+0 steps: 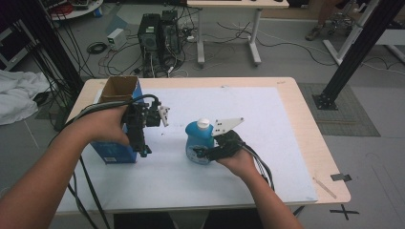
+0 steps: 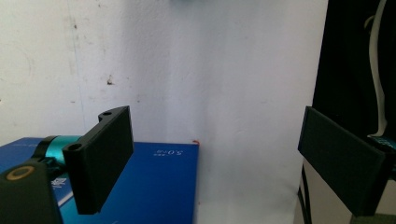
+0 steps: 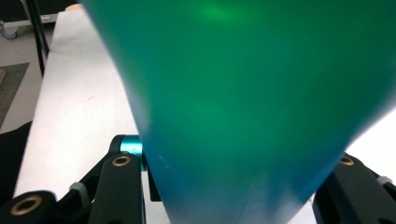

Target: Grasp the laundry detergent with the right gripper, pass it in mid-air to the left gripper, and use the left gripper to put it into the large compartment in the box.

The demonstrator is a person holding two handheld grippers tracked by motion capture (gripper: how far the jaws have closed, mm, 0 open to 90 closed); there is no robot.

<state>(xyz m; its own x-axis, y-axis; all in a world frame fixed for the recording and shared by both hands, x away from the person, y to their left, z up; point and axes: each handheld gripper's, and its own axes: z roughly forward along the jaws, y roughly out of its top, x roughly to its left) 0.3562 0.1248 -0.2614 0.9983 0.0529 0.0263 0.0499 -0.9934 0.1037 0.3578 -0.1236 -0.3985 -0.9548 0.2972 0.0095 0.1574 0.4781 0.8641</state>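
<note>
A blue bottle (image 1: 198, 138) with a white cap (image 1: 204, 123) stands upright on the white mat (image 1: 229, 176) near the table's middle. My right gripper (image 1: 210, 151) comes at it from the right and is shut on its lower body. In the right gripper view the bottle (image 3: 243, 102) sits between the two black jaws of the right gripper (image 3: 233, 186). My left gripper (image 1: 143, 150) points down beside a tall blue box (image 1: 112, 152) with an open cardboard top. Its jaws stand wide apart over the mat with nothing between them; the left gripper (image 2: 224, 158) has the blue box (image 2: 159, 186) at its lower left.
The mat covers most of the wooden table (image 1: 305, 119). Behind the table, computer towers (image 1: 155, 36) and loose cables lie on the floor, with a second table (image 1: 229, 28) beyond. Black frame posts (image 1: 353, 52) stand at the right.
</note>
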